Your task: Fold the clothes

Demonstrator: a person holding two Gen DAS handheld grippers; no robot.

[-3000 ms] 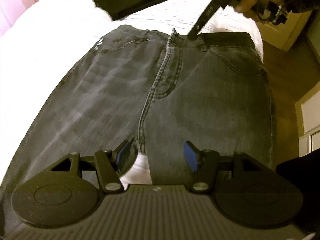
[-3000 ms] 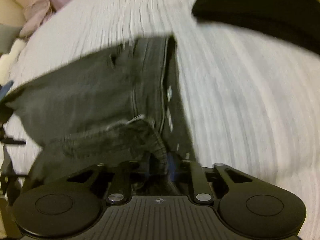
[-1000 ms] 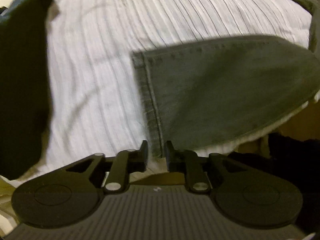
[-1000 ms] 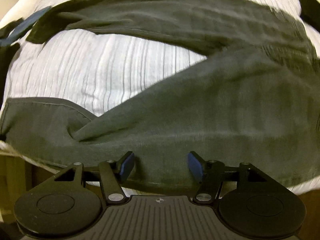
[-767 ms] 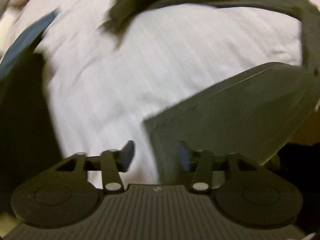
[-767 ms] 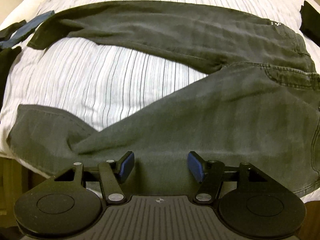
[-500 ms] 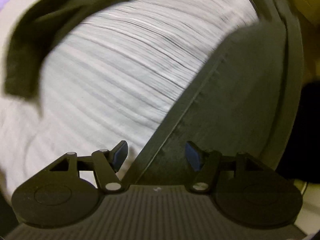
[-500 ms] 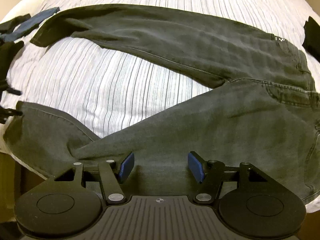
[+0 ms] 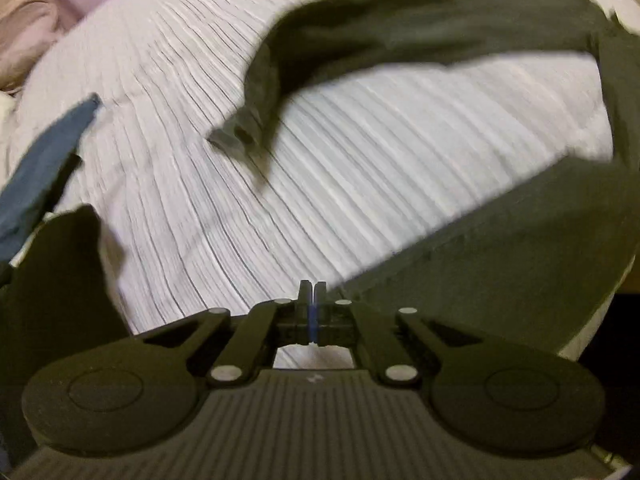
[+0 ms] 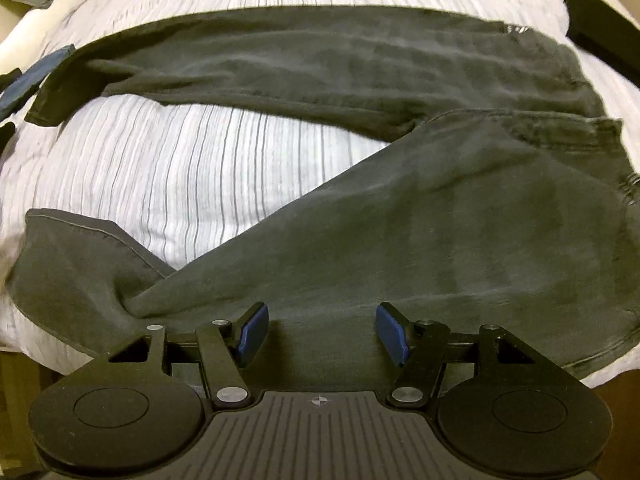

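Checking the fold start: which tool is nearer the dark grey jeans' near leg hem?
Left. The left tool sits by the hem; the right tool hovers mid-leg.

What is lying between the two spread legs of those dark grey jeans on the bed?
Only bare white striped bedding lies between the far leg and the near leg, seen best in the right wrist view.

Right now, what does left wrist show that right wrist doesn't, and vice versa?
Left wrist only: the left gripper shut, apparently on nothing, over the striped bedding, and a pink bundle at far left.

Right wrist only: the right gripper open above the near leg, the waistband, and a black garment at top right.

Both: the grey jeans with legs splayed apart, and a blue cloth by the far hem.
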